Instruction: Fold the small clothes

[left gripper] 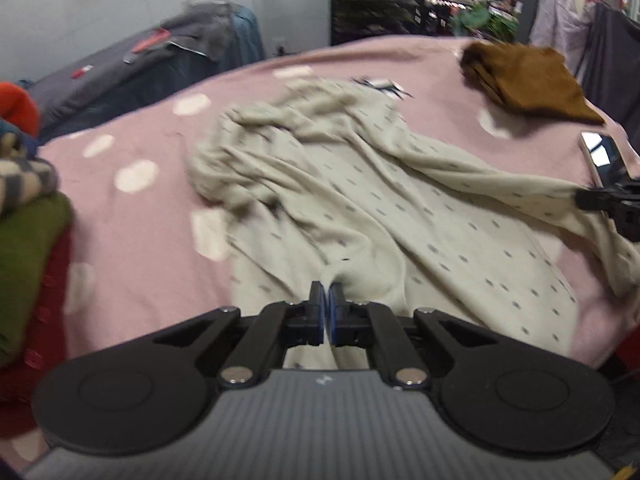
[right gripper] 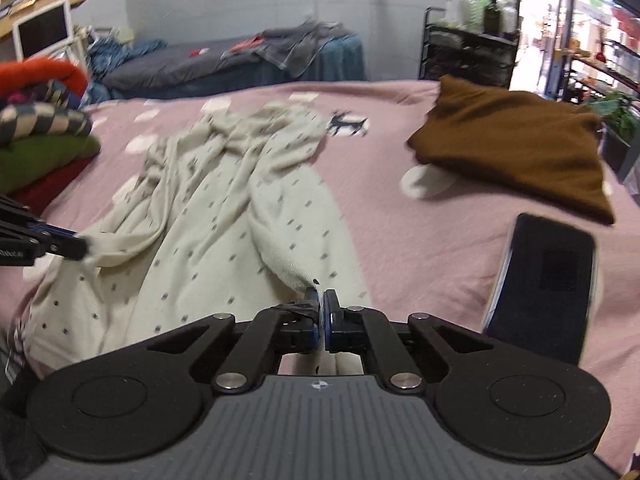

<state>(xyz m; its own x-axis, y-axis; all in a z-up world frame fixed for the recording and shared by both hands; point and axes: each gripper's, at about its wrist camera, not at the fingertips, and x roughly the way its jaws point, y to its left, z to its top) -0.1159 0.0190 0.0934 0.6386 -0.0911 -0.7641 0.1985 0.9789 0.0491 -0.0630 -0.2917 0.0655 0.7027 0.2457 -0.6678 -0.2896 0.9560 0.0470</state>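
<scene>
1. Closest to the left wrist camera, the left gripper [left gripper: 326, 300] is clenched on the near hem of the cream dotted garment [left gripper: 340, 196], its blue pads pinching a fold of the cloth.
2. Over on the right wrist view, the right gripper [right gripper: 321, 300] is likewise clamped on another part of the garment's near edge; a wisp of fabric sits between its tips.
3. From both grips the garment runs away toward the middle of the pink spotted bedspread [right gripper: 384, 208], where it lies rumpled in long folds; blur makes it hard to tell how much of it is lifted.
4. Near the bedspread's far right corner lies a folded brown cloth [right gripper: 516, 140], well apart from the garment.
5. At the right edge rests a dark phone [right gripper: 548, 280], just beside the right gripper.
6. Along the left edge stands a stack of folded clothes [right gripper: 40, 148].
</scene>
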